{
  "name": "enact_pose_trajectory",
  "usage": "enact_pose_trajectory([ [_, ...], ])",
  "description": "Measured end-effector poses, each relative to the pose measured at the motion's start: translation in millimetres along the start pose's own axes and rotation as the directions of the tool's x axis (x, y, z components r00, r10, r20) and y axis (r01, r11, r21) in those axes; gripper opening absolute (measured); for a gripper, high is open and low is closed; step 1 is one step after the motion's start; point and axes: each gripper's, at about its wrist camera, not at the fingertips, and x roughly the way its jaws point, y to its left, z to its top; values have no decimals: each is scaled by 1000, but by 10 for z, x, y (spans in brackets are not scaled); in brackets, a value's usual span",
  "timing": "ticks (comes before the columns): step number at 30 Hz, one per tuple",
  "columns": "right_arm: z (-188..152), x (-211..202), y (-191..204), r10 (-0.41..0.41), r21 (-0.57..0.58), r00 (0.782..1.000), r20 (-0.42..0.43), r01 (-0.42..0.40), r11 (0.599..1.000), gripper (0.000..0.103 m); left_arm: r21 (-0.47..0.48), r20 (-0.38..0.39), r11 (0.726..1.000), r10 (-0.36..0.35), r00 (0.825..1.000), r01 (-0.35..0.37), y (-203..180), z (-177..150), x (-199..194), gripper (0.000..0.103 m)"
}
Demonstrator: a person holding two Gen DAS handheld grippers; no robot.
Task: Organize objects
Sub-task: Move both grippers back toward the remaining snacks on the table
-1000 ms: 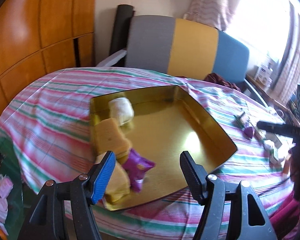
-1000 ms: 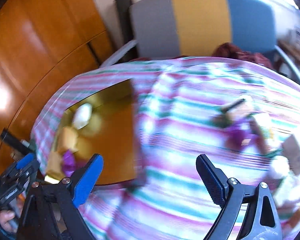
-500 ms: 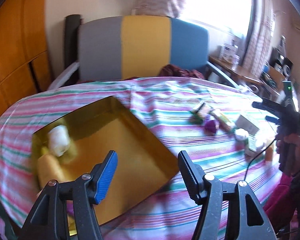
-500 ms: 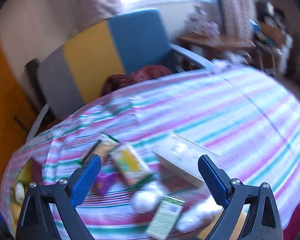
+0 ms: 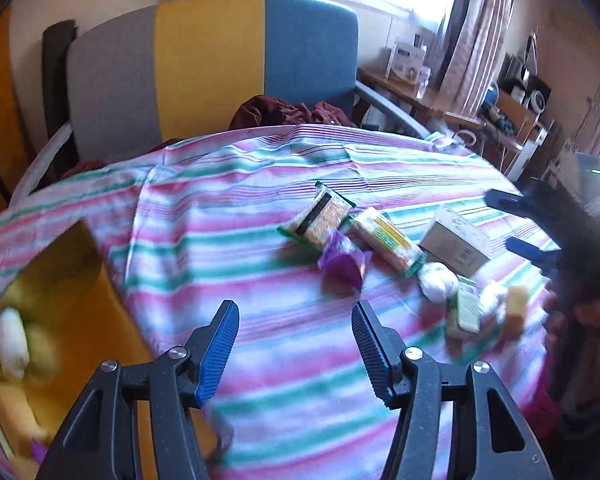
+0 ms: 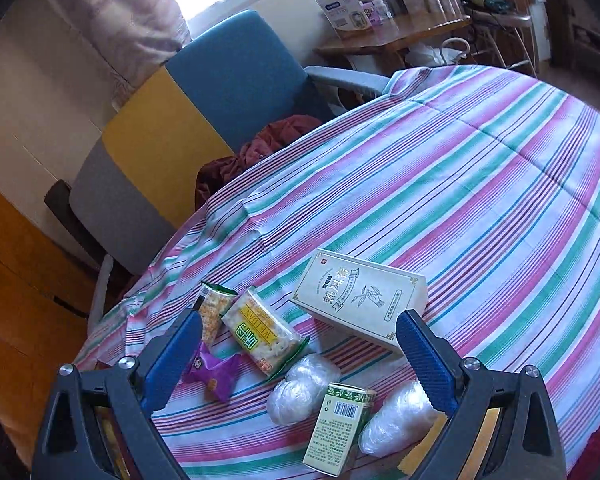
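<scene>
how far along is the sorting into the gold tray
Partly done: the gold tray already holds a few snacks. Nothing is in hand; the left hand-held gripper and right hand-held gripper are empty. Left on the cloth: cracker packs, purple packet, boxes, wrapped balls.

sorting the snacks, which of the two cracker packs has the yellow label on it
The cracker pack lying beside the white tea box has it. The other cracker pack, farther left, shows a black strip.
</scene>
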Motion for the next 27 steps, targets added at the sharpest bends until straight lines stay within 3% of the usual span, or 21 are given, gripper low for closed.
enact_pose_trajectory([
  [6, -27, 23, 27, 38, -3, 999, -35, -38, 999, 98, 48, -44, 998, 46, 998, -44, -78, 359, 431, 60],
  [11, -47, 24, 40, 72, 0, 996, -58, -72, 997, 98, 165, -68, 983, 92, 993, -79, -200, 642, 797, 60],
  [17, -20, -61, -4, 103, 29, 994, -31, -102, 994, 98, 300, -142, 953, 88, 986, -42, -439, 843, 1266, 61],
  [21, 19, -118, -150, 123, 103, 992, 0, -122, 987, 98, 414, -163, 910, 111, 980, -34, -610, 841, 1503, 62],
  [25, 51, -148, -269, 136, 162, 990, 21, -138, 977, 99, 424, -212, 906, 110, 971, -10, -600, 879, 1751, 62],
  [27, 65, -149, -310, 134, 180, 991, 28, -136, 974, 99, 400, -233, 917, 99, 967, 2, -543, 904, 1842, 60],
])
